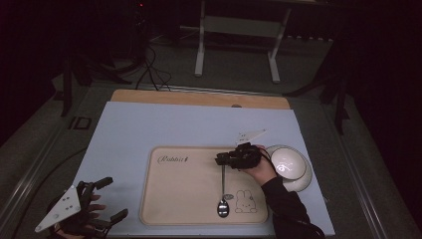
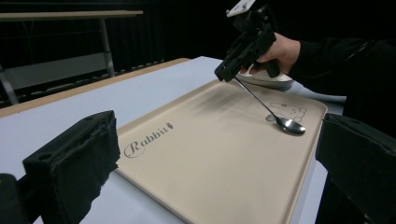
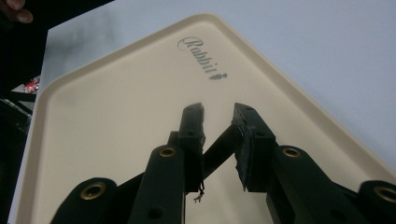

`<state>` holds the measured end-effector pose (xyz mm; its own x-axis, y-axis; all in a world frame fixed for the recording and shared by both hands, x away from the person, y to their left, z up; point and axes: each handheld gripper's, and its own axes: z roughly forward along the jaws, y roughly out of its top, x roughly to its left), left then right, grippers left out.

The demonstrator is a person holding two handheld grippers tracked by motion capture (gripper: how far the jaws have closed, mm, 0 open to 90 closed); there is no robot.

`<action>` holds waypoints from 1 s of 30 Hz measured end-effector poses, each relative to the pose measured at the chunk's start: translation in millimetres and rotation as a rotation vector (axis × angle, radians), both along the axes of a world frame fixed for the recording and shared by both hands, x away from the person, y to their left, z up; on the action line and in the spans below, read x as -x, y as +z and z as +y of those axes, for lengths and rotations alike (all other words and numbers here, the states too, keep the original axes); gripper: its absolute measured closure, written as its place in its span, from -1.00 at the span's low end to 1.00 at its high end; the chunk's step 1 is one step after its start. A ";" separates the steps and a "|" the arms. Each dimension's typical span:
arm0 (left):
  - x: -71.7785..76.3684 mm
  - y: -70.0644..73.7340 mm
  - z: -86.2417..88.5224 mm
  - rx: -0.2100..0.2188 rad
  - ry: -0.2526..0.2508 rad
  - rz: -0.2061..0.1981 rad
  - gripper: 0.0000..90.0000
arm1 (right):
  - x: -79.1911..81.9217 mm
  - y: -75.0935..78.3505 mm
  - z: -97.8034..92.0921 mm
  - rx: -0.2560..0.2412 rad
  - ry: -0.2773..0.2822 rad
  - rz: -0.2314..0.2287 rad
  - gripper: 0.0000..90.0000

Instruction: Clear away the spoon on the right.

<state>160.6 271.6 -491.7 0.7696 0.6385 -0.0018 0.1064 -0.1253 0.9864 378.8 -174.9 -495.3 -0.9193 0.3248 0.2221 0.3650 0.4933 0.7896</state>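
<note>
Overhead + 2 jaw-cams; shared tray (image 1: 164,209).

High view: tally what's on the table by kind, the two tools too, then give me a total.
Trays: 1, the beige tray
Spoons: 1, the metal spoon, its handle in the right tool
Bowls: 1, the white bowl, right of the tray
Tools: 2, counting the left tool, open at the table's near left corner
Total: 5

The far half of the counter (image 1: 164,119) lies open for a hand to pass. On the beige tray (image 1: 179,194), the left part is bare; the spoon (image 1: 222,199) crosses its right part, handle up in the right tool (image 1: 219,159). A white bowl (image 1: 288,167) blocks the right edge, just beside the tray.
</note>
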 end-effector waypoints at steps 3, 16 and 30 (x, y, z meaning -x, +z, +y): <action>0.0 0.0 0.2 -0.001 -0.001 0.000 -1.00 | -1.7 -3.7 0.3 0.002 -0.011 0.004 0.60; -0.1 0.0 -0.1 0.001 -0.002 0.000 -1.00 | -9.2 -26.3 -1.6 -0.002 -0.078 0.076 0.61; 0.3 -0.2 -1.2 -0.006 -0.010 0.003 -1.00 | -13.2 -40.0 8.6 0.033 -0.103 0.108 0.54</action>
